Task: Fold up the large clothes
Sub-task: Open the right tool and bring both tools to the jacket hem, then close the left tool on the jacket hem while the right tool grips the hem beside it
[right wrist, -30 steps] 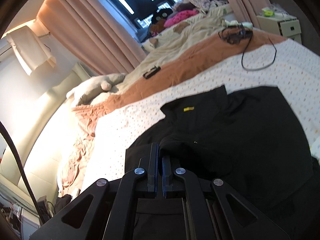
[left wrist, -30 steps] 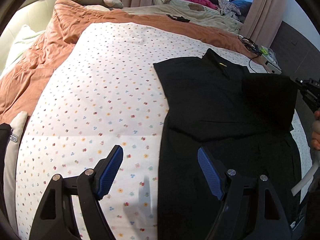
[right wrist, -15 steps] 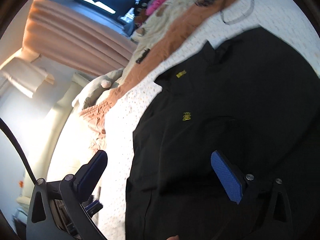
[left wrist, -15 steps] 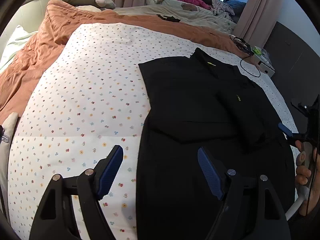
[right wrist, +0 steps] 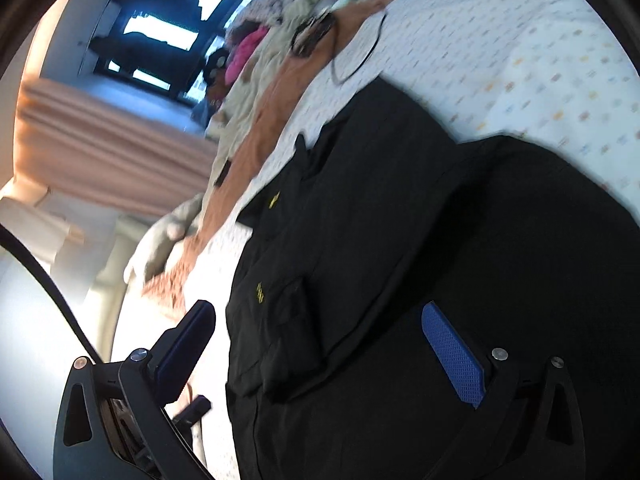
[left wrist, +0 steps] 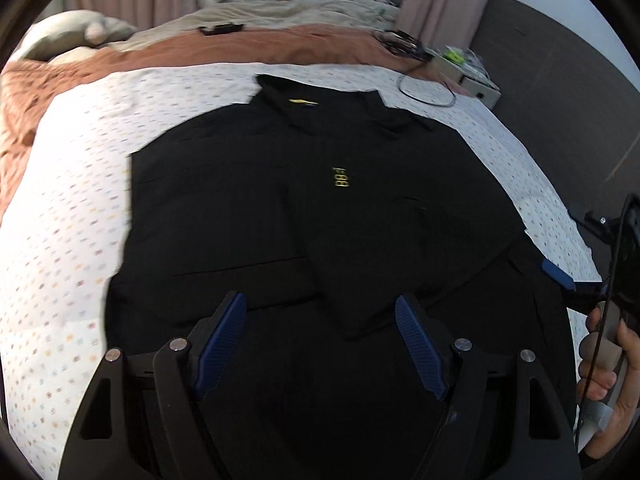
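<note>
A: Start at the left. What is there?

B: In the left wrist view an orange-brown blanket [left wrist: 52, 92] runs along the left edge and across the far end of the bed, with a pale pillow [left wrist: 68, 34] at its top corner. Next to it lies a white dotted sheet [left wrist: 60, 216], blurred here.

A: And the garment?

B: The black shirt [left wrist: 248, 200] lies flat on that sheet, collar towards the far end, with a small yellow tag at the neck and yellow lettering [left wrist: 341, 177] on the chest. Both its sleeves lie folded in over the body.

A: The left gripper [left wrist: 320, 340]?

B: It hangs over the lower part of the shirt, its blue pads apart, nothing between them.

A: Further right?

B: A looped cable [left wrist: 428, 92] lies on the sheet past the collar, near a white box [left wrist: 476, 84]. At the right edge a hand [left wrist: 608, 364] holds the right gripper [right wrist: 320, 344].

A: How does that one stand?

B: Its jaws have just been opening and now stand wide. In its own tilted, blurred view the shirt [right wrist: 440, 280] lies under the gap, but neither pad presses on the cloth; one pad is over the sheet beside the shirt, the other over the black fabric.
</note>
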The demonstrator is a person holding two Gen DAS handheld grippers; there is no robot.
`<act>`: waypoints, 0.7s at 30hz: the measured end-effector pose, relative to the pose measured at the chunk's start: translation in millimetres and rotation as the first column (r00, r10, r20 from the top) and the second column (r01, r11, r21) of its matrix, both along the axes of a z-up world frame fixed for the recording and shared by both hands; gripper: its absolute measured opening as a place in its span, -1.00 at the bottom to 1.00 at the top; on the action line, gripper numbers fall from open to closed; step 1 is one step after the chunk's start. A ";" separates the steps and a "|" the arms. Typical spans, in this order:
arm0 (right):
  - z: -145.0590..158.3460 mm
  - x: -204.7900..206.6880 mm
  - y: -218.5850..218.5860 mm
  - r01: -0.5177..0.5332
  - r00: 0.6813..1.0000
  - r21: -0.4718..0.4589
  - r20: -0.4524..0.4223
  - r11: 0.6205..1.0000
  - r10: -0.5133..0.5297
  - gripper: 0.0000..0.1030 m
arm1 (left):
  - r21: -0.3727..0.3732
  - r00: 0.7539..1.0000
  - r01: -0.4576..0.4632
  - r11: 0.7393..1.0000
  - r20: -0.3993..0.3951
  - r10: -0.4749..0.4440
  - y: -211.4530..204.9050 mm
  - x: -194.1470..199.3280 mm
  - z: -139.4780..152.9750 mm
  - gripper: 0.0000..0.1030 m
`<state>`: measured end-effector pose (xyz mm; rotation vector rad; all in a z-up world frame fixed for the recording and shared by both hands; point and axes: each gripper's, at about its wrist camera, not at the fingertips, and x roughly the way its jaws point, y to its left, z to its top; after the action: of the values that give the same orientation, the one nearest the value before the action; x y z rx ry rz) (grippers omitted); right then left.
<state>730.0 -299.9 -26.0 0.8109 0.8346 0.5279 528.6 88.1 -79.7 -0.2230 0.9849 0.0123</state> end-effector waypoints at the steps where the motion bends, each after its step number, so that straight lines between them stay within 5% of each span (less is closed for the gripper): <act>1: 1.5 -0.9 -6.6 0.014 1.000 0.011 0.004 1.000 -0.014 1.00 | 0.001 1.000 0.025 1.000 -0.005 -0.025 -16.1 9.8 -3.0 0.51; 10: -13.3 -27.7 -39.3 0.082 0.996 0.024 -0.037 0.996 -0.081 1.00 | 0.062 0.991 0.128 0.990 -0.056 -0.124 -100.2 71.0 -31.4 0.51; 19: -22.1 -26.7 -55.7 0.149 0.984 0.092 -0.112 0.985 -0.138 1.00 | 0.141 0.987 0.100 0.985 -0.143 -0.079 -104.3 96.4 -70.3 0.51; 21: -20.1 -30.9 -58.5 0.158 0.983 0.099 -0.111 0.982 -0.147 1.00 | 0.126 0.989 0.082 0.989 -0.134 -0.065 -95.2 95.3 -69.4 0.21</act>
<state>699.1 -358.4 -46.1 0.9993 0.8362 0.3994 624.0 -7.1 -149.2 -0.0651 1.1175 0.0240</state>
